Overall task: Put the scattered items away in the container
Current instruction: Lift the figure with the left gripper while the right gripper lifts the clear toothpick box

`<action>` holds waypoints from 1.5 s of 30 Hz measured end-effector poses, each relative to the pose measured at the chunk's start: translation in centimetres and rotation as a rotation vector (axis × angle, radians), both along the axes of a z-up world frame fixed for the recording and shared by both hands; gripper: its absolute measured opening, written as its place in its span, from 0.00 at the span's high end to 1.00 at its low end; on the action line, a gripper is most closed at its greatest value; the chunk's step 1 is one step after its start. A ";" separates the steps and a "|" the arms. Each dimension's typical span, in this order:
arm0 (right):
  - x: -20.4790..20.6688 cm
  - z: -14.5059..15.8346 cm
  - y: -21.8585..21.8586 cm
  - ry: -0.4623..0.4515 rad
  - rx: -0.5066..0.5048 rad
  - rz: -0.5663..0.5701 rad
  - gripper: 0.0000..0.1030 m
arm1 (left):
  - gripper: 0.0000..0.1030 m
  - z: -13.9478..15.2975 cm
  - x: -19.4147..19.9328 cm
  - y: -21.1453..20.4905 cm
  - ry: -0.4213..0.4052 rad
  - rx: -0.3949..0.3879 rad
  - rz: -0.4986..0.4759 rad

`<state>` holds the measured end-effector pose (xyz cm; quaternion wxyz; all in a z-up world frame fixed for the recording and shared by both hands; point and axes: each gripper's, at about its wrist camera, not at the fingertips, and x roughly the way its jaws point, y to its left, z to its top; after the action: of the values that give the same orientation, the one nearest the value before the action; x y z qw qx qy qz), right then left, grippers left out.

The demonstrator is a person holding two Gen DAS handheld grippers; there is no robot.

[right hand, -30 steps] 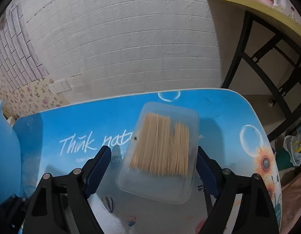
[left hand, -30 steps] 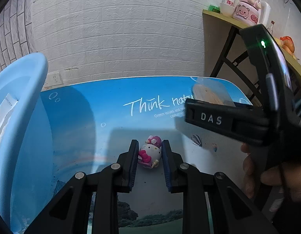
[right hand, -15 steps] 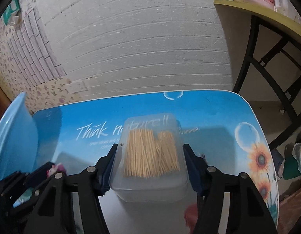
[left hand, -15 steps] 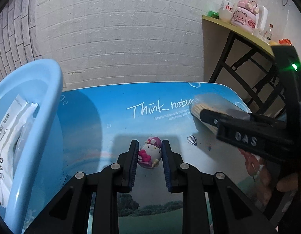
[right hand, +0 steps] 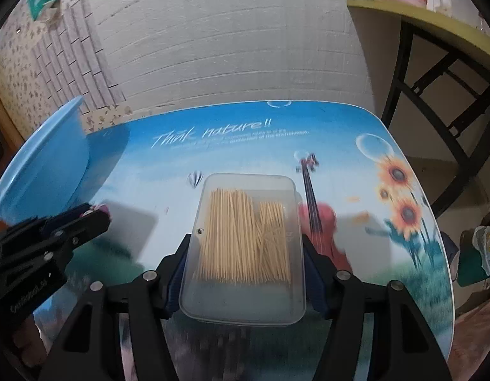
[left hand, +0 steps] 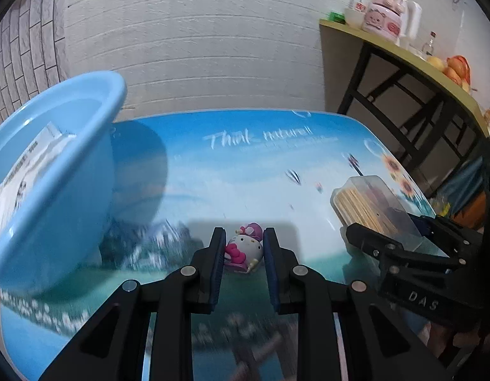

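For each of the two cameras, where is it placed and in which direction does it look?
Left wrist view: sits on the left gripper, looks forward and down over the table; its fingers clamp a cat toy; the right gripper shows.
Right wrist view: sits on the right gripper, same direction; its fingers hold a clear toothpick box; the left gripper shows.
Shared: the table, blue basin, toothpick box, white brick wall, yellow shelf.

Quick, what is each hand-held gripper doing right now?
Left hand-held gripper: closed on the small white-and-pink cat figurine.
Right hand-held gripper: closed on the clear plastic box of wooden toothpicks.
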<state>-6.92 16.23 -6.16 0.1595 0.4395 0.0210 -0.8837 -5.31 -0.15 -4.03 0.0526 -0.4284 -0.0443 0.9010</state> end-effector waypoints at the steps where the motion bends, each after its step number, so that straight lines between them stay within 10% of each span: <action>1: 0.7 0.0 0.0 0.004 0.010 0.002 0.38 | 0.79 -0.1 0.5 0.2 -0.002 -0.002 -0.006; 24: 4.0 -0.4 1.4 0.068 0.039 -0.042 0.27 | 0.79 -1.3 4.5 1.4 0.046 -0.029 -0.021; 45: 5.8 2.9 0.0 0.181 0.018 0.014 0.39 | 0.80 1.4 5.4 0.6 0.124 -0.015 -0.013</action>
<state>-1.11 16.19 -3.22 0.1591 0.3590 0.0460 -0.9185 0.05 0.43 -2.68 0.0579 -0.3726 -0.0313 0.9257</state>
